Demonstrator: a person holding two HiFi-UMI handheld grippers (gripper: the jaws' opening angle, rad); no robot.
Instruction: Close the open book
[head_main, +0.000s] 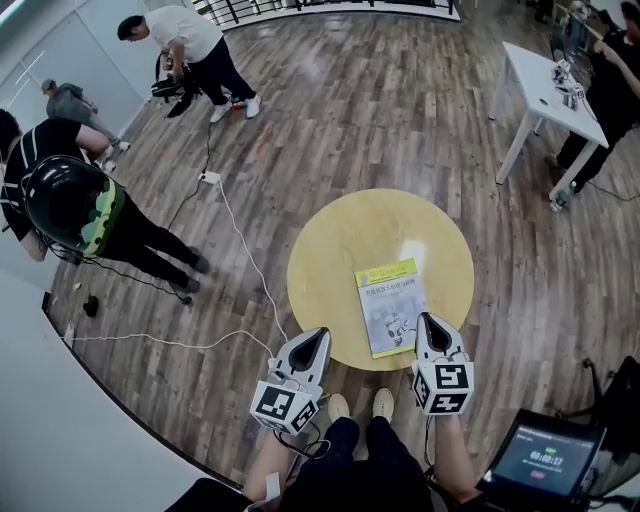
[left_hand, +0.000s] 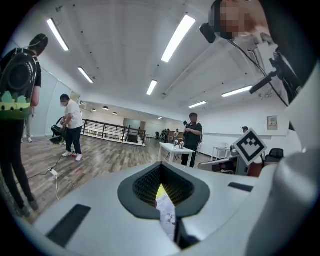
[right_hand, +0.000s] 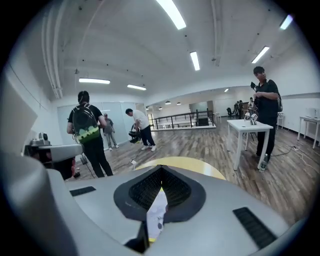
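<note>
Jaws pressed together and empty on both your left gripper (head_main: 321, 337) and right gripper (head_main: 429, 322), you hold them above the near edge of the table (head_main: 335, 240), likely because the book (head_main: 391, 303) lies closed there, cover up, needing no grip.

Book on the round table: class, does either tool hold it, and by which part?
Nothing is held. The book lies closed on the table; the left tool and the right tool are both shut and empty, above its near edge.

left hand-held gripper (head_main: 316, 338) closed, right hand-held gripper (head_main: 431, 324) closed, both tilted slightly down
</note>
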